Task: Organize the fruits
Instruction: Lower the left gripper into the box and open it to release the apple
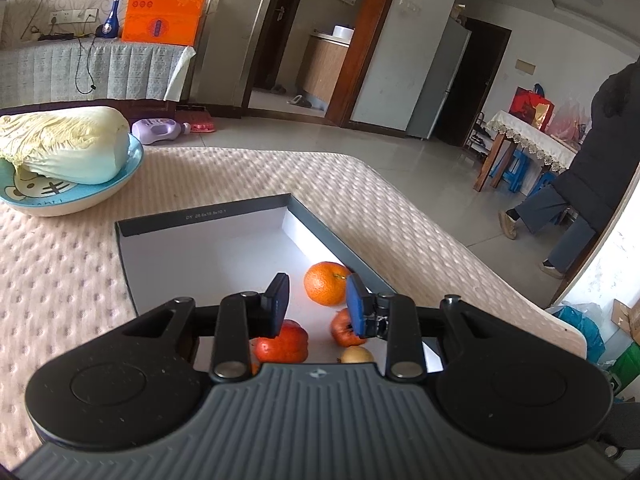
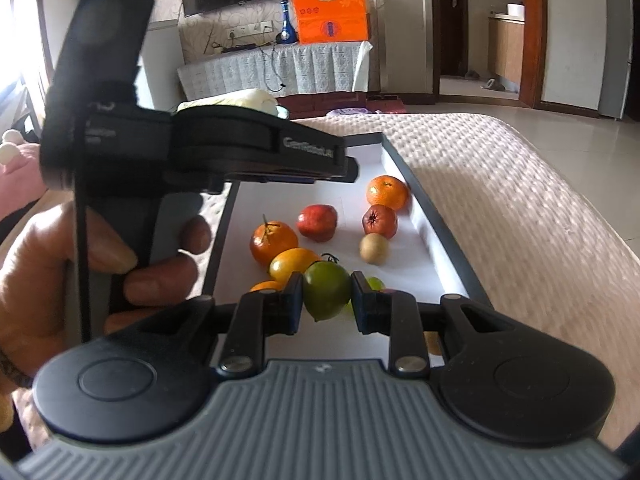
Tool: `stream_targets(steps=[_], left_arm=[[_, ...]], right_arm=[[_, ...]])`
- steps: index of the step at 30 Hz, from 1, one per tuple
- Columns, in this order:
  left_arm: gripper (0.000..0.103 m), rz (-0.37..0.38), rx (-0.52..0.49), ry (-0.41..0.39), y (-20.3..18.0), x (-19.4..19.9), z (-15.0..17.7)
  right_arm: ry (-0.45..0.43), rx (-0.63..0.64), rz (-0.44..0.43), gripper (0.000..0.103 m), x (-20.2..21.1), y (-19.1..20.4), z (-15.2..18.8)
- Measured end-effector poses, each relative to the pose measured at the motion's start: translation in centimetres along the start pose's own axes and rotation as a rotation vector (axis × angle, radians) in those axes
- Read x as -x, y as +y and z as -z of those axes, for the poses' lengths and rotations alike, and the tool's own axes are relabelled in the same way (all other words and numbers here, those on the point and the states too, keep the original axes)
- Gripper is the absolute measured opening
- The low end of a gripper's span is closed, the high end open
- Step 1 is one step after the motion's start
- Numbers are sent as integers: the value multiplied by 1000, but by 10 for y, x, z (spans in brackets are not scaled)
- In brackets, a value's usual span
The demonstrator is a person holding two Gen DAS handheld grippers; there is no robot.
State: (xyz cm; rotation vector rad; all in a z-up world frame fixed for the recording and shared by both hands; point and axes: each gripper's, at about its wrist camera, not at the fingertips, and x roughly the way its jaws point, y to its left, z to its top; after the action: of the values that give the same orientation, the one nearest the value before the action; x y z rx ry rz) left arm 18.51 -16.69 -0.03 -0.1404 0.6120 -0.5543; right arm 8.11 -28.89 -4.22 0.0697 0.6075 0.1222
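At the far left of the left wrist view a napa cabbage (image 1: 64, 142) lies on its side in a blue bowl (image 1: 132, 168), long axis running left to right, cut end to the right, on the quilted tabletop (image 1: 60, 272). Right of it sits the shallow dark-rimmed box (image 1: 200, 218) with a white floor, its long axis running away from the right wrist camera. The left gripper (image 1: 318, 304) hovers over the box, fingers spread and holding nothing. Seen from the right wrist, the fruits lie loose in the box: at least two tangerines, one (image 2: 274, 242) at the left with its stem up and one (image 2: 387, 192) at the far right wall; two red fruits (image 2: 317, 222) and (image 2: 380, 221), the second showing its dark calyx end; a yellow-orange fruit (image 2: 294, 264); a small tan fruit (image 2: 374, 249). The right gripper (image 2: 326, 304) pinches a green fruit (image 2: 326, 294) between its fingers, just above the box floor at the near end. The person's left hand (image 2: 48, 280) grips the other tool's handle.
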Motion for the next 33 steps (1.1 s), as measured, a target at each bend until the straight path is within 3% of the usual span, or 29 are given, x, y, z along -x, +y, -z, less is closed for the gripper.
stream_targets(steps=[13,16,33], left_arm=[[36,-61,-6,-15,2,2,-2],[42,-73,-11,-20,2,2,-2],[42,-78,-14,-34,1,5,-4]], right_arm=[[-15,-52,32,28,-1,-7,-4],[-8,-48,33,28,-3,-6,-3],[-2,-34,23,28,-7,0,0]])
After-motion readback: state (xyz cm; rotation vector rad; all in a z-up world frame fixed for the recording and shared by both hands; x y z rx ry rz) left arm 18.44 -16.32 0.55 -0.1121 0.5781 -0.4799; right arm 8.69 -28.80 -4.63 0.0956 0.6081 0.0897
